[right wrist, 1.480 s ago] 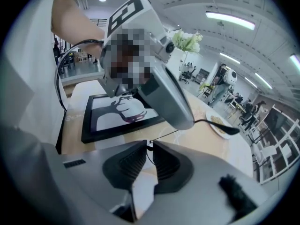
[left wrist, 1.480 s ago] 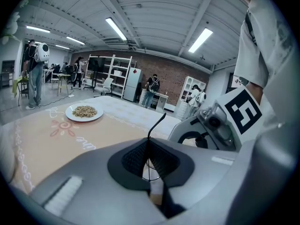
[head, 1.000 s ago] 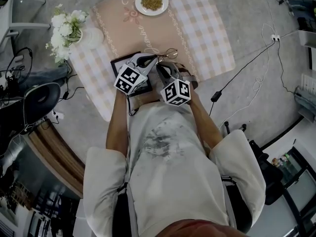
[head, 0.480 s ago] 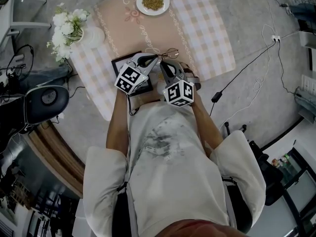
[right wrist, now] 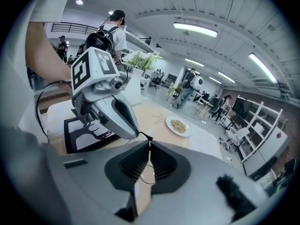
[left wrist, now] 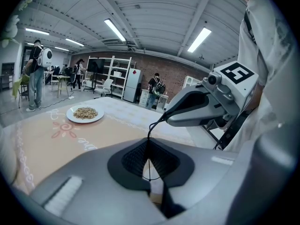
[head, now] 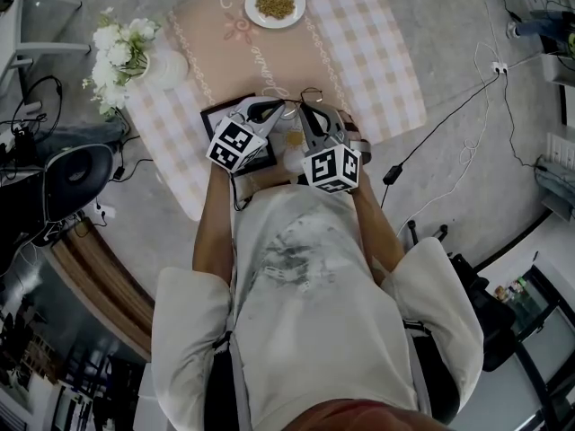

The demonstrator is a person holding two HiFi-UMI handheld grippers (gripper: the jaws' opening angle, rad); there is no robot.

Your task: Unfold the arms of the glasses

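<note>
The glasses [head: 310, 94] are a thin dark wire frame held just above the checked tablecloth [head: 377, 61], in front of the person. My left gripper [head: 284, 106] is shut on a thin wire of the glasses [left wrist: 149, 163]. My right gripper [head: 304, 108] stands close to its right, tips almost meeting the left's. Its jaws have just been closing, and they are pinched on another thin wire of the frame [right wrist: 149, 165]. In the left gripper view the right gripper [left wrist: 161, 120] comes in from the right; in the right gripper view the left gripper [right wrist: 138, 135] comes in from the left.
A black-framed picture [head: 235, 119] lies under the left gripper. A white plate of grains [head: 275, 4] sits at the table's far side and white flowers in a vase [head: 121, 52] at its left corner. A chair [head: 76, 182] and floor cables surround the table.
The right gripper has shifted a little to the right and risen, with its marker cube turned slightly. The left gripper has kept still.
</note>
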